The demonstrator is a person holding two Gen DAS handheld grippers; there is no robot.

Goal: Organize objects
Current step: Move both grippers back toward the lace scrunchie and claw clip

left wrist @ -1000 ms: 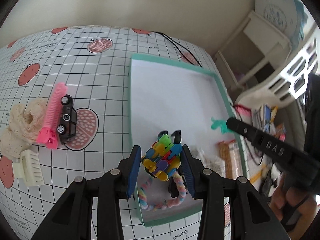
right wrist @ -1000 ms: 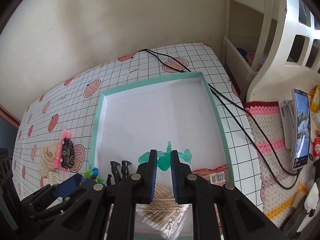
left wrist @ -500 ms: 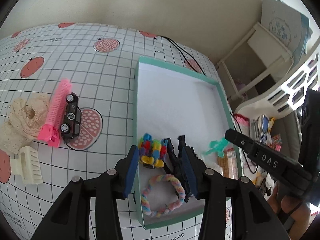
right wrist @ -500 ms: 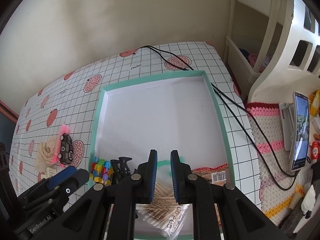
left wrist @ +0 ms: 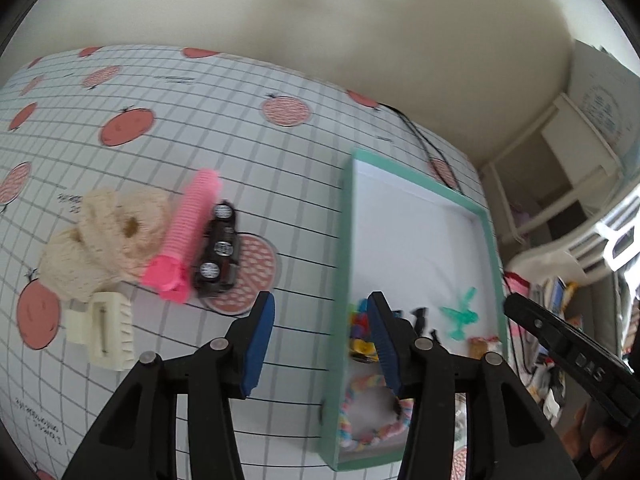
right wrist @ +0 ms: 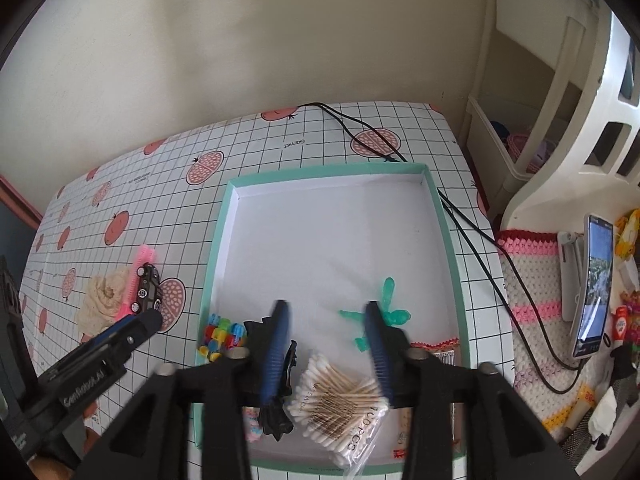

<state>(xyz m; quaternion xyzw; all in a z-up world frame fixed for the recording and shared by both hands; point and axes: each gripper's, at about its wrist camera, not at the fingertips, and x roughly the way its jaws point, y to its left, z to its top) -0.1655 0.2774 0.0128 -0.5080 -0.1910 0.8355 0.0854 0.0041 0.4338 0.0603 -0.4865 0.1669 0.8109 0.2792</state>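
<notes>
My left gripper (left wrist: 320,307) hangs over the left wall of the green-rimmed tray (left wrist: 347,240), jaws opening, nothing between them. Left of it on the table lie a black toy car (left wrist: 218,252), a pink hair roller (left wrist: 188,228), a cream scrunchie (left wrist: 116,232) and a cream claw clip (left wrist: 108,328). My right gripper (right wrist: 326,312) is over the tray (right wrist: 328,171), jaws opening and empty. A green plastic toy (right wrist: 390,312) lies just beyond its right finger. A coloured bead toy (right wrist: 222,336), a black hair clip (right wrist: 290,356) and a cotton swab bag (right wrist: 340,392) lie in the tray's near end.
A pastel braided bracelet (left wrist: 376,412) lies in the tray's near corner. A black cable (right wrist: 460,208) runs along the tray's right side. A phone on a stand (right wrist: 596,284) and a white shelf unit (right wrist: 540,100) stand to the right. The tray's far half is bare.
My left gripper has let the bead toy drop in the tray and moved left over the tray wall, jaws wider. My right gripper has gone from shut to open, and the green toy lies in the tray.
</notes>
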